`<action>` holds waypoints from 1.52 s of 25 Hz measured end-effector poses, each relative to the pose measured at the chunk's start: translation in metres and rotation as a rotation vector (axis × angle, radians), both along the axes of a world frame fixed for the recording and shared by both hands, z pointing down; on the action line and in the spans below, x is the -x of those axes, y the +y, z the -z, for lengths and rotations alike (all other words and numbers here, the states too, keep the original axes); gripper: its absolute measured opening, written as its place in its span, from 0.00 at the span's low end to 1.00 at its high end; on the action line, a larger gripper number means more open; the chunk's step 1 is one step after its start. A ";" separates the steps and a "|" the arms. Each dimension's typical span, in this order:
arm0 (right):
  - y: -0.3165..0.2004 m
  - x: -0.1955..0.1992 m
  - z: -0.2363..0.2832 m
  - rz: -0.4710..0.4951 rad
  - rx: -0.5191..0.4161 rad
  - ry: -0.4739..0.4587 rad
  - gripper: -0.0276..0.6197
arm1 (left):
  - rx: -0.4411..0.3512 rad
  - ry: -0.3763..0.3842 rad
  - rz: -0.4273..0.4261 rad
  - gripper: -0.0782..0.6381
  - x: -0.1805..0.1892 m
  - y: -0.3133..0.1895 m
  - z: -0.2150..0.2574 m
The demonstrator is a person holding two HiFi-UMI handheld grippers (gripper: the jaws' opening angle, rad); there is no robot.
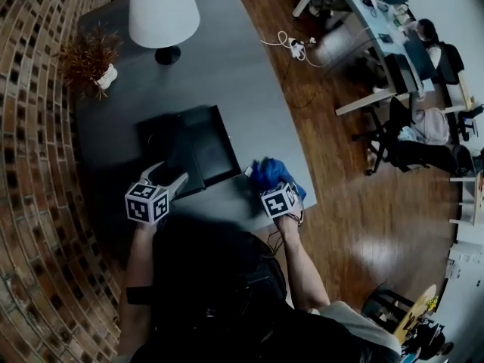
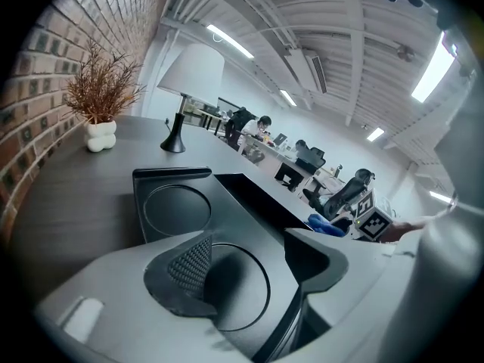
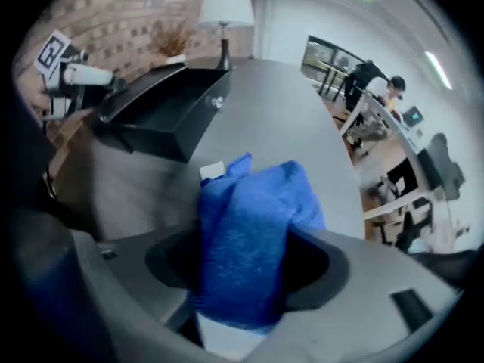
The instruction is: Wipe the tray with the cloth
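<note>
The black tray (image 1: 215, 146) lies on the grey table, with round recesses (image 2: 175, 206) in its top. My left gripper (image 1: 168, 175) is at its near left edge; in the left gripper view its jaws (image 2: 249, 271) stand one on each side of that edge, closed on it. The blue cloth (image 1: 272, 174) is bunched on the table right of the tray. My right gripper (image 1: 276, 191) points steeply down over it. In the right gripper view the cloth (image 3: 249, 218) stands bunched between the jaws (image 3: 242, 274) and touches both sides. The tray (image 3: 159, 119) shows beyond it.
A white lamp (image 1: 162, 13) and a dried plant in a white pot (image 1: 94, 63) stand at the table's far end. A brick wall (image 1: 30, 165) runs along the left. The table edge (image 1: 299, 157) drops to a wood floor with cables (image 1: 291, 45) and office desks beyond.
</note>
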State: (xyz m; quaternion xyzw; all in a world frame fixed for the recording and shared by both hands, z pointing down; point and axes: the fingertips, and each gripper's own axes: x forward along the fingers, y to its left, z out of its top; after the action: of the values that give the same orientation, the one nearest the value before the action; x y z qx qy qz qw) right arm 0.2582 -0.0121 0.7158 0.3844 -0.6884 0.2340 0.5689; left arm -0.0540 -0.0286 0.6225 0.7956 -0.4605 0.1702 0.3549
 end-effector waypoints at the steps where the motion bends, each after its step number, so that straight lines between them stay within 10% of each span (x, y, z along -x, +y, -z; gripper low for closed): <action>1: 0.000 0.000 0.006 0.058 0.010 0.028 0.44 | -0.002 0.000 -0.004 0.53 -0.001 0.000 0.001; 7: -0.065 0.153 0.136 0.420 -0.205 -0.328 0.40 | -0.020 0.009 -0.001 0.53 0.000 -0.003 0.000; 9: -0.088 0.204 0.132 0.637 -0.266 -0.186 0.40 | -0.024 0.012 0.007 0.53 0.001 -0.003 0.001; 13: -0.070 0.225 0.036 1.147 -0.035 0.223 0.40 | -0.036 0.022 0.013 0.53 -0.001 -0.001 0.003; 15: -0.062 0.233 0.015 1.303 -0.016 0.273 0.40 | -0.048 0.033 0.018 0.53 -0.002 0.000 0.005; 21: -0.142 0.288 0.023 1.168 -0.271 0.161 0.40 | -0.056 0.050 0.037 0.53 0.003 -0.003 0.004; 26: -0.100 0.275 0.015 1.408 -0.136 0.072 0.38 | -0.051 0.059 0.042 0.52 0.002 -0.002 0.005; 31: -0.140 0.295 0.018 1.225 -0.201 0.038 0.38 | -0.054 0.055 0.051 0.52 0.005 -0.002 0.006; 38: -0.043 0.252 0.019 1.590 -0.009 0.016 0.38 | -0.048 0.040 0.045 0.52 0.004 -0.002 0.004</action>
State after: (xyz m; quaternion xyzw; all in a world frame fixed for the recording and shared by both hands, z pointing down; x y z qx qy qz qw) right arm 0.0065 -0.0551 0.6970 -0.2181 -0.7532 -0.2476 0.5690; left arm -0.0577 -0.0310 0.6182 0.7966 -0.4752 0.1349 0.3485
